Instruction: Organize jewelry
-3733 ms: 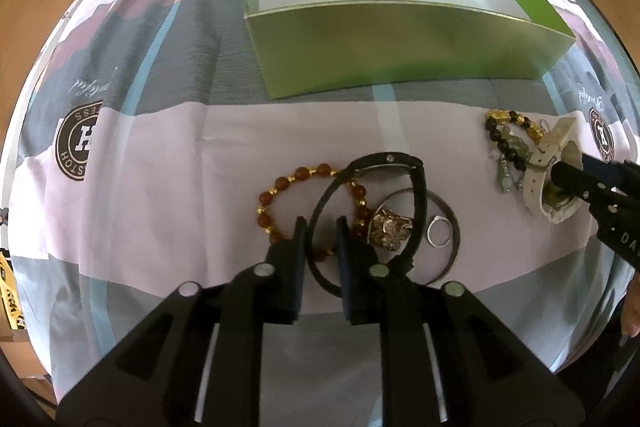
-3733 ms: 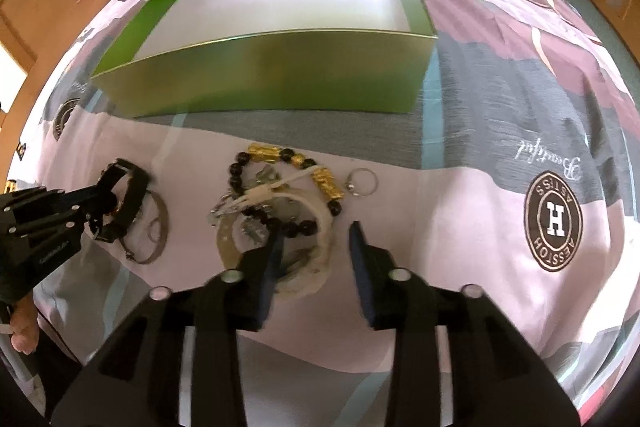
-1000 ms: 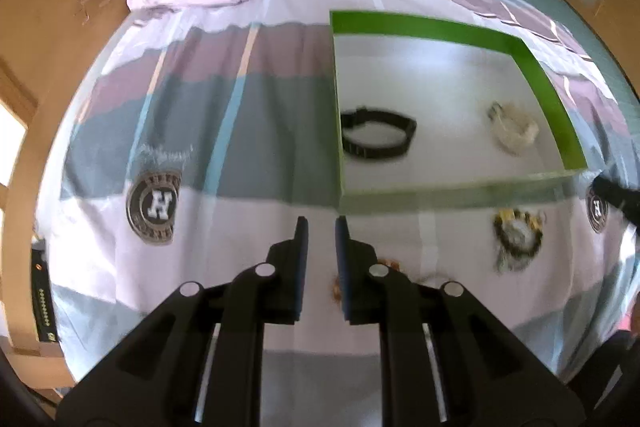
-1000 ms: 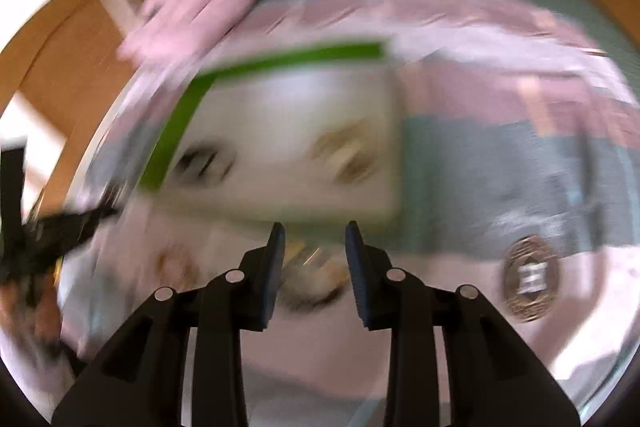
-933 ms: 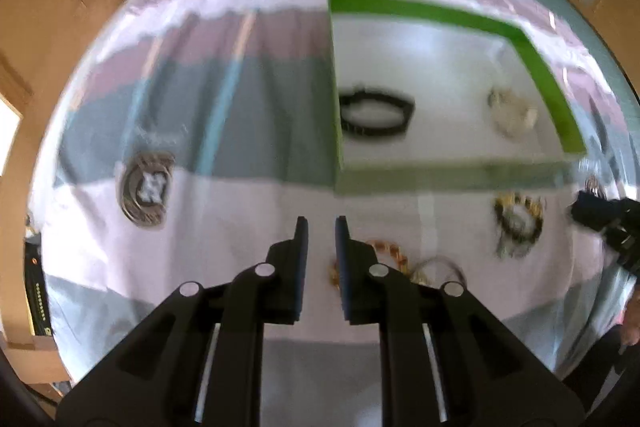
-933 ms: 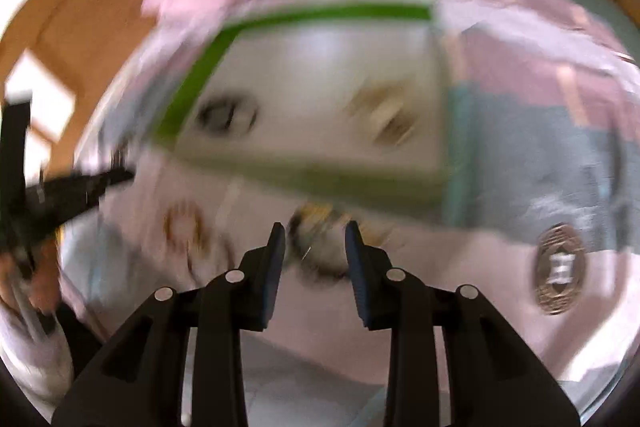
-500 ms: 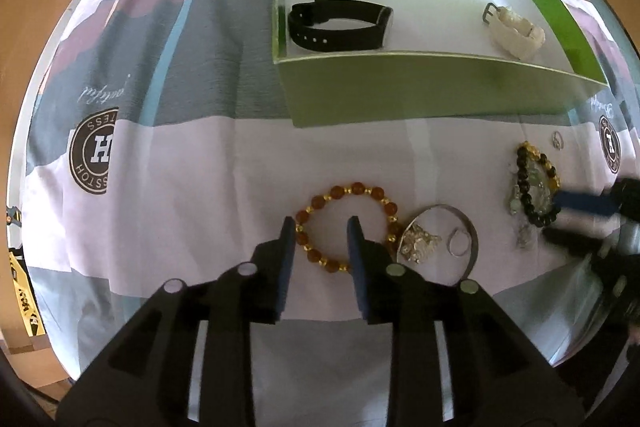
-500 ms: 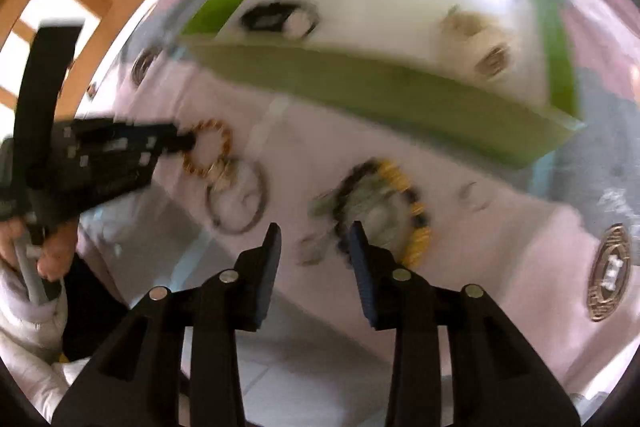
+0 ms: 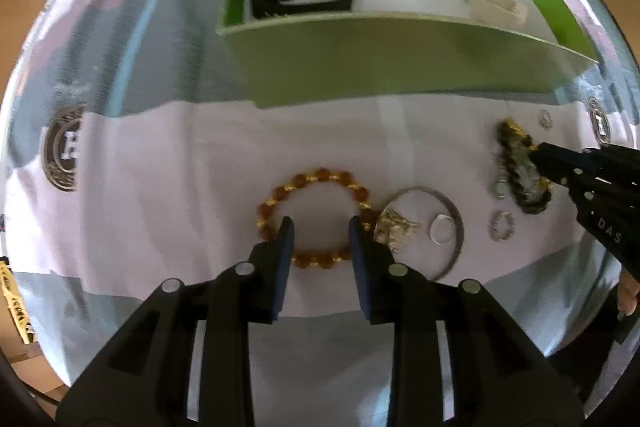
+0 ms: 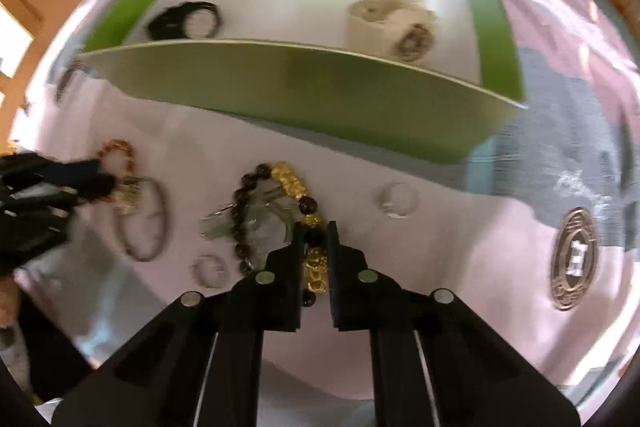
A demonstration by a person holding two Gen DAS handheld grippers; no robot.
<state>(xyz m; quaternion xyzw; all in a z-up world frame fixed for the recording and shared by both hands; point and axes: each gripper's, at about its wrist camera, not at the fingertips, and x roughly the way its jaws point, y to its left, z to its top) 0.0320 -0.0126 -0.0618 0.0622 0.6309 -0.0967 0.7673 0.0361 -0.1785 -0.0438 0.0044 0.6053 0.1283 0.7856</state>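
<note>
Both hand-held grippers had come down from above the green cardboard box (image 10: 304, 95) to the jewelry on the pale pink patterned bedsheet (image 9: 168, 187) since a second earlier. The left hand-held gripper (image 9: 320, 227) stood open, its black fingers (image 9: 285, 235) set over the near arc of the amber-and-gold beaded bracelet (image 9: 316, 183), one at each side of the ring's lower part; whether they touched the beads could not be told. Just right of that bracelet lay a thin silver bangle (image 9: 456, 223) with a small silvery charm cluster (image 9: 394, 225) and a small plain ring (image 9: 440, 229) inside its loop.

The right hand-held gripper (image 10: 314, 239) had its jaws drawn close on the dark-bead bracelet with chunky gold charms (image 10: 288, 183), a gold charm sitting between the pads (contact looked firm, though the frame was blurred). Pale translucent pieces (image 10: 264, 219) lay tangled inside that bracelet. A small beaded ring (image 10: 209, 269) lay near its left, and a clear ring (image 10: 396, 201) to its right.

Inside the box, on its white floor, a black strap band (image 10: 186, 21) lay at the left and a cream-coloured wristwatch (image 10: 390, 23) at the right, well apart.
</note>
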